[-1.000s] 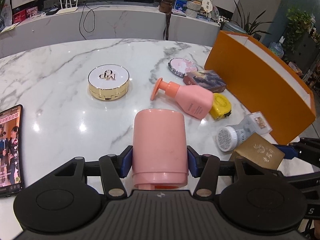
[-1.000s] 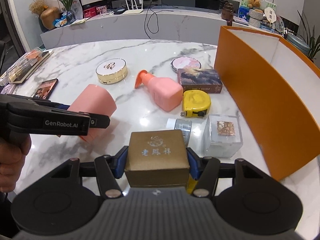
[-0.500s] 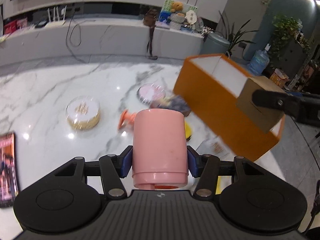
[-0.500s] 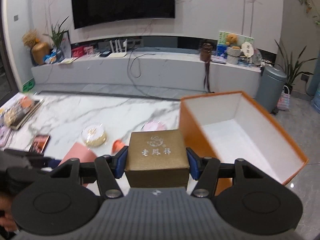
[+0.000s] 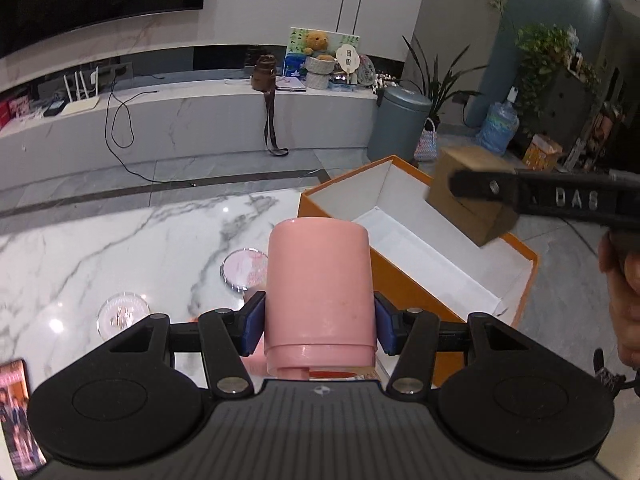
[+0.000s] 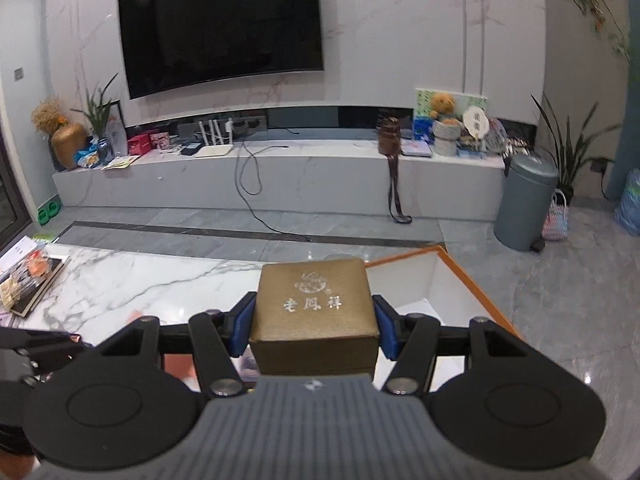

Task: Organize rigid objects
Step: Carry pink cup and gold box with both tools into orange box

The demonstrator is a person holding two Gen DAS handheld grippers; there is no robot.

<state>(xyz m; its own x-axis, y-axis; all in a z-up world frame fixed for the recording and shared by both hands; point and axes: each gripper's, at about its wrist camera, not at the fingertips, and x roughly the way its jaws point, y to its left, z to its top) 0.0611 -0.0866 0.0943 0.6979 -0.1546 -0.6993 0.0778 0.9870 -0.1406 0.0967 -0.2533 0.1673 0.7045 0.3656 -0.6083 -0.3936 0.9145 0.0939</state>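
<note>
In the left wrist view the whole open orange cardboard box with a white interior (image 5: 404, 236) is seen standing on the white marble table with grey veining (image 5: 120, 248), while the right wrist view catches only its far corner (image 6: 452, 280). The left view alone shows the right gripper (image 5: 472, 196) from the side, held in the air above the box's right rim, together with part of the hand (image 5: 624, 280) that carries it. Two round compacts, a pink-lidded one (image 5: 245, 270) and a blurred pale one (image 5: 122, 314), and a phone with a lit screen (image 5: 20, 412) at the left edge are seen only there too.

The left gripper (image 5: 320, 322) is closed on a smooth pink plastic cylinder (image 5: 320, 288), its blue pads (image 5: 253, 326) pressed against both sides; a stepped collar is shown at the near end. The cylinder is held above the table, just left of the box.

In the right view the right gripper (image 6: 314, 330) is clamped on a small square gold-brown box with embossed silver characters and a crest on its lid (image 6: 316, 304), carried over the box's near part.
</note>
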